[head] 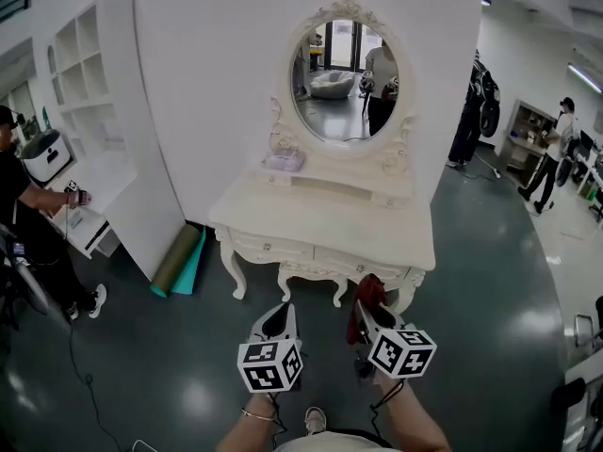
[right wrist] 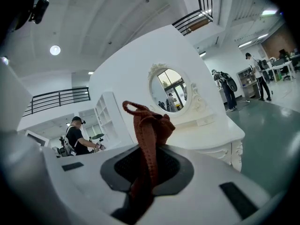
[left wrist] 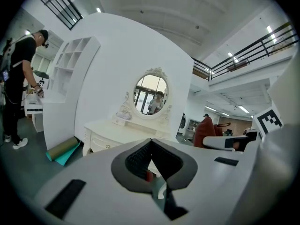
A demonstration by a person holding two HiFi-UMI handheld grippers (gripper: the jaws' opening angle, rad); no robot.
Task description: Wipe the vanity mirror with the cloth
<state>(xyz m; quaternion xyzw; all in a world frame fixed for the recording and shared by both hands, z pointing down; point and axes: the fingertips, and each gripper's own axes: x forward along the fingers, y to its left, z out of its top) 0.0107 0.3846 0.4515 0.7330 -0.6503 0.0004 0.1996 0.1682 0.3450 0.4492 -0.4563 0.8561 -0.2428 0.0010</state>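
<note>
1. A white wall panel (head: pixel 226 73) stands upright behind the dressing table (head: pixel 330 226), and the table's back is set against it.
2. The dressing table itself is cream-white with carved curved legs and drawers along its front. It stands on a dark green floor (head: pixel 471 281).
3. A white open shelf unit (head: pixel 83 73) stands to the left of the dressing table, past the edge of the wall panel.
4. A person in dark clothes (head: pixel 26 224) stands well to the left of the dressing table, hands at the low ledge of the shelf unit.
5. The vanity mirror (head: pixel 344 81) is oval in an ornate frame. It rises upright from the back of the dressing table and reflects a standing figure.
6. Two rolled mats (head: pixel 179 260), one olive and one teal, lie on the floor just beside the dressing table's left front leg.
7. The left gripper (head: pixel 280 316) hovers in front of the dressing table, short of its front edge. Its jaws are pressed together with nothing between them.
8. The right gripper (head: pixel 366 320) is alongside it, before the dressing table's right front corner — clenched on the cloth.
9. The cloth (right wrist: pixel 149 125) is rust-red and knitted. It stands up in a bunch from between the right jaws, in front of the dressing table and well apart from the mirror.
10. A small pale box (head: pixel 285 161) sits on the dressing table's raised back shelf, at the mirror's lower left.
</note>
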